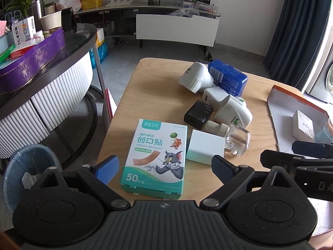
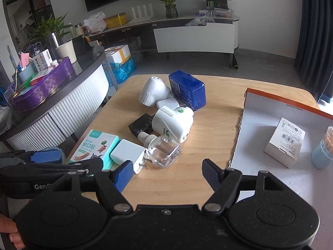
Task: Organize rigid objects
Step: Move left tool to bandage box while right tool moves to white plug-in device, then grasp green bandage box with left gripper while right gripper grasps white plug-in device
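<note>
Hovering my left hand-held gripper (image 1: 164, 166), jaws wide, over the teal cardboard bandage box (image 1: 155, 158); risk: nudging the adjacent clear glass bottle (image 1: 236, 140) off the wooden counter (image 1: 149, 87).

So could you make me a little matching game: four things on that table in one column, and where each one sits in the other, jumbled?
Things:
1. bandage box
2. clear bottle
3. blue box
4. white carton

Places:
A. far end of the pile
B. inside the cardboard tray
C. near left edge of the table
D. lying on its side beside the white charger

Pairs: 1-C, 2-D, 3-A, 4-B
</note>
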